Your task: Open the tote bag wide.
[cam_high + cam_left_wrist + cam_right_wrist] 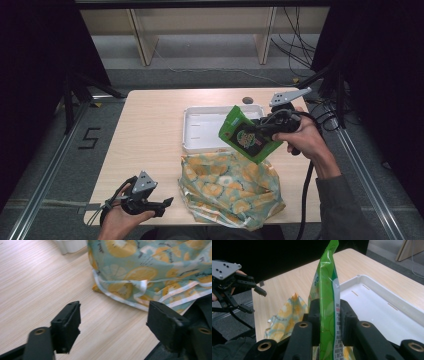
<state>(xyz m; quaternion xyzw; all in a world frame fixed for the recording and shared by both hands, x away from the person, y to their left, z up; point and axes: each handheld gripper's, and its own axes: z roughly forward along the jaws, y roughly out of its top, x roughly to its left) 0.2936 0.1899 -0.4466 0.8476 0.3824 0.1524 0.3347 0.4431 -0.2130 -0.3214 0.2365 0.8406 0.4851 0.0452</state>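
My right gripper (pixel 265 127) is shut on a green snack packet (pixel 247 134), holding it in the air above the near right corner of the white tray (pixel 200 127). In the right gripper view the packet (pixel 325 290) stands edge-on between the jaws of my right gripper (pixel 329 310), with the tray (pixel 382 312) behind it. A crumpled cloth bag with an orange-slice print (pixel 227 187) lies on the table in front of the tray. My left gripper (pixel 167 202) is open near the table's front left edge, pointing at the bag (pixel 150 272) with nothing between its jaws.
The wooden table (pixel 150 130) has bare surface left of the tray and the bag. A small dark round mark (pixel 247 100) sits behind the tray. Cables (pixel 300 55) and shelf legs lie on the floor beyond the table.
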